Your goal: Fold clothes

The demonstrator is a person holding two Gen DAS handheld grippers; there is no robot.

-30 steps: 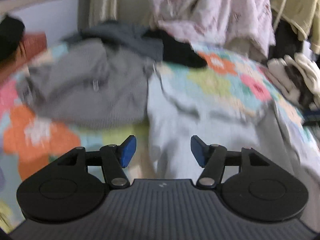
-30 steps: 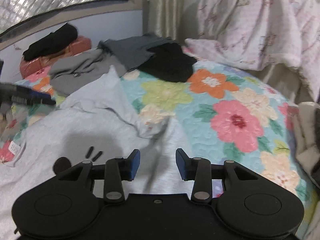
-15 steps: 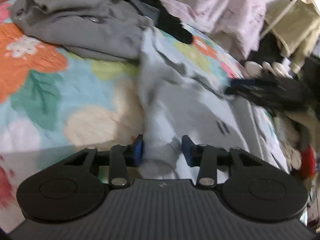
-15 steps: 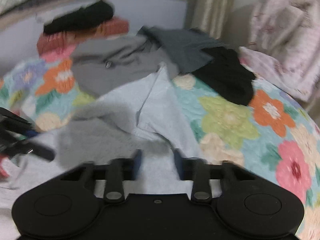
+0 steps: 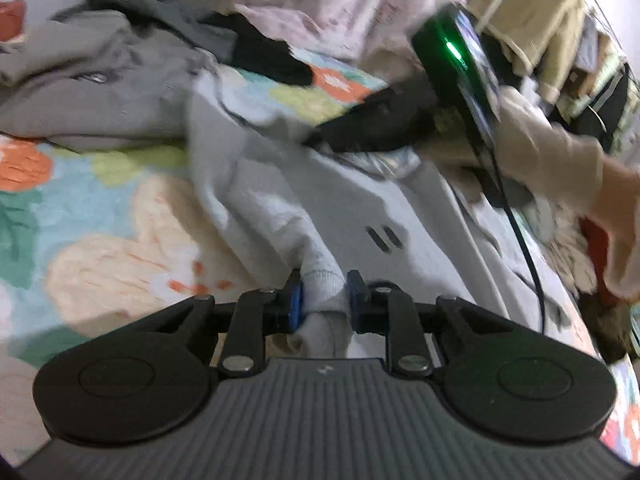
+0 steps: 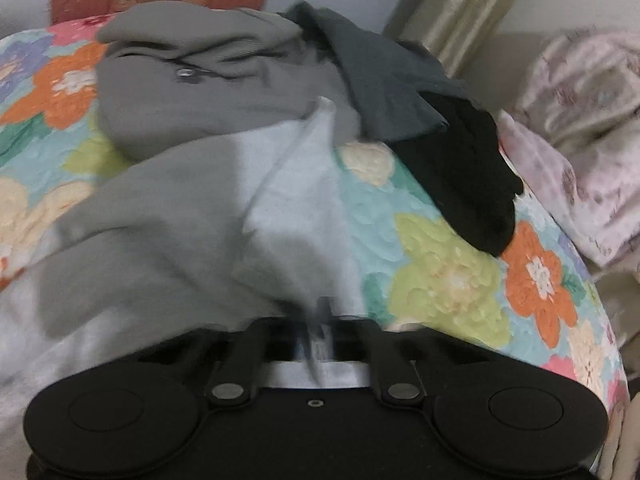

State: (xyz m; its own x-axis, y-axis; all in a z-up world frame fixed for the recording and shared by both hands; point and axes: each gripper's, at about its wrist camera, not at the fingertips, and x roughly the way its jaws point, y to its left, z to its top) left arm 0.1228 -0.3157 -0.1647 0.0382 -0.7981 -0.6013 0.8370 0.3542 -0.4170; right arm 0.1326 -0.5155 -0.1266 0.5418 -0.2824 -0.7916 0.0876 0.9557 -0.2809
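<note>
ITEM: light grey sweatshirt (image 5: pixel 352 200) — spread on the floral bed quilt (image 5: pixel 100 216) | HANDLING: soft, limp, light; grip at hems | LEFT: left tongs (image 5: pixel 323 300) closing on a bunched fold | RIGHT: right tongs (image 6: pixel 318 336) pressed together, pinching its edge.

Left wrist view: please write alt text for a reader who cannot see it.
The left gripper is closing on a bunched fold of a light grey garment spread on a floral quilt. Beyond it, the right gripper meets the same garment.
</note>
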